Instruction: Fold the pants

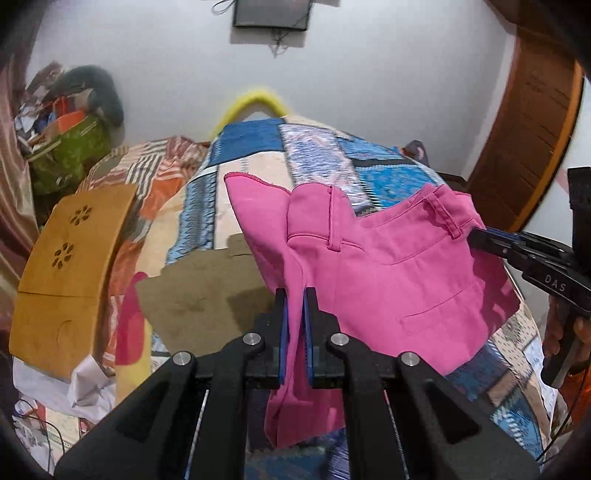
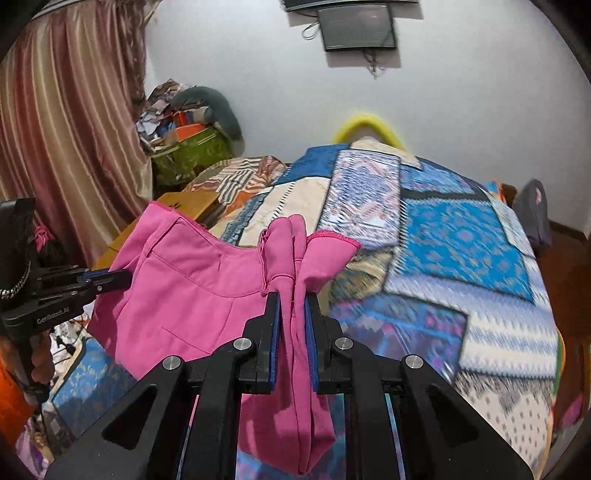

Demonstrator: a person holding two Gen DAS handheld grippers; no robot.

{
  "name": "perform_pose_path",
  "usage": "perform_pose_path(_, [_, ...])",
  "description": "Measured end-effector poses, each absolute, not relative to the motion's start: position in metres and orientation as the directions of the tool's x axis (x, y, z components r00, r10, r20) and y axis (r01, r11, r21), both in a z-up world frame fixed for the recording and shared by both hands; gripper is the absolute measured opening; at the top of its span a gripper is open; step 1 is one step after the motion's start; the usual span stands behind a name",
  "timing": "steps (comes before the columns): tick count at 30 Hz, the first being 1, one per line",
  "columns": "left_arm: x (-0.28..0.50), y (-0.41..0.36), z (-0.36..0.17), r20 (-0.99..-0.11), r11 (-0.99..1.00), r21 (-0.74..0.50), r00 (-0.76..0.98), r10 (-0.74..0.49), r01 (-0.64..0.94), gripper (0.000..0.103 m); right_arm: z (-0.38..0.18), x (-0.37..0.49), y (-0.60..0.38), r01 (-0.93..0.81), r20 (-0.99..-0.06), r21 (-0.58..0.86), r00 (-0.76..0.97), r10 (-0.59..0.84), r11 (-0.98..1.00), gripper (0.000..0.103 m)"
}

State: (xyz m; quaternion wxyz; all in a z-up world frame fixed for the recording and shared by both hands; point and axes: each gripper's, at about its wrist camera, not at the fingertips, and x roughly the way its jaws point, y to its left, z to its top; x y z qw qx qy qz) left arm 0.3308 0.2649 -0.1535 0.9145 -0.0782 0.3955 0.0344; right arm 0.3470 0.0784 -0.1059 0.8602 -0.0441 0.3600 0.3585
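Pink pants (image 1: pixel 388 266): held aloft above patchwork bed (image 2: pixel 461 229), waistband spanning both tools. Left gripper (image 1: pixel 294 295), right gripper (image 2: pixel 293 299): each clamped on bunched waistband fabric. Step: lifting to spread. Next: lowering flat onto bed centre, tension kept even.

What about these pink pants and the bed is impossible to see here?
- Left wrist view: the legs of the pink pants drop behind the left hand-held gripper, ends unseen.
- Right wrist view: the bedspread is motion-blurred at right.
- Both views: the wall screen is too dark to read.
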Motion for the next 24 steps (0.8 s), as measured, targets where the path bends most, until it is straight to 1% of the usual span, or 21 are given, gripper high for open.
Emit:
perform_pose_path(5, [0.352, 0.305, -0.174, -0.745, 0.977, -0.123, 0.667, 0.025, -0.173, 0.007, -0.121, 0.368, 0.116, -0.673, -0.658, 0.166, 0.469, 0.589, 0.721, 0.011])
perform_pose_path(8, [0.367, 0.321, -0.192, -0.756, 0.979, -0.08, 0.651, 0.064, -0.189, 0.007, -0.135, 0.38, 0.137, -0.678, -0.669, 0.16, 0.46, 0.584, 0.717, 0.011])
perform_pose_path(10, [0.375, 0.331, -0.205, -0.77, 0.977, -0.074, 0.635, 0.07, -0.199, 0.007, -0.147, 0.389, 0.148, -0.676, -0.681, 0.161, 0.451, 0.577, 0.719, 0.011])
perform_pose_path(15, [0.387, 0.356, -0.24, -0.791, 0.965, -0.036, 0.597, 0.131, -0.259, 0.007, -0.18, 0.411, 0.171, -0.67, -0.731, 0.182, 0.398, 0.555, 0.72, 0.011])
perform_pose_path(18, [0.389, 0.37, -0.258, -0.816, 0.957, -0.047, 0.564, 0.127, -0.285, 0.007, -0.196, 0.416, 0.178, -0.66, -0.767, 0.115, 0.416, 0.489, 0.743, 0.011])
perform_pose_path(19, [0.389, 0.374, -0.264, -0.828, 0.954, -0.043, 0.545, 0.133, -0.298, 0.007, -0.201, 0.419, 0.178, -0.65, -0.783, 0.107, 0.412, 0.467, 0.752, 0.016])
perform_pose_path(21, [0.387, 0.379, -0.273, -0.842, 0.948, -0.052, 0.525, 0.128, -0.314, 0.007, -0.209, 0.425, 0.177, -0.636, -0.813, 0.099, 0.392, 0.431, 0.765, 0.016])
perform_pose_path(22, [0.385, 0.381, -0.275, -0.845, 0.944, -0.064, 0.521, 0.121, -0.323, 0.007, -0.211, 0.426, 0.175, -0.634, -0.82, 0.088, 0.391, 0.417, 0.768, 0.019])
perform_pose_path(23, [0.383, 0.383, -0.276, -0.845, 0.941, -0.074, 0.521, 0.117, -0.33, 0.007, -0.211, 0.426, 0.174, -0.632, -0.823, 0.075, 0.397, 0.406, 0.771, 0.026])
perform_pose_path(24, [0.381, 0.382, -0.275, -0.844, 0.939, -0.082, 0.524, 0.112, -0.333, 0.007, -0.209, 0.425, 0.17, -0.626, -0.826, 0.06, 0.406, 0.391, 0.777, 0.03])
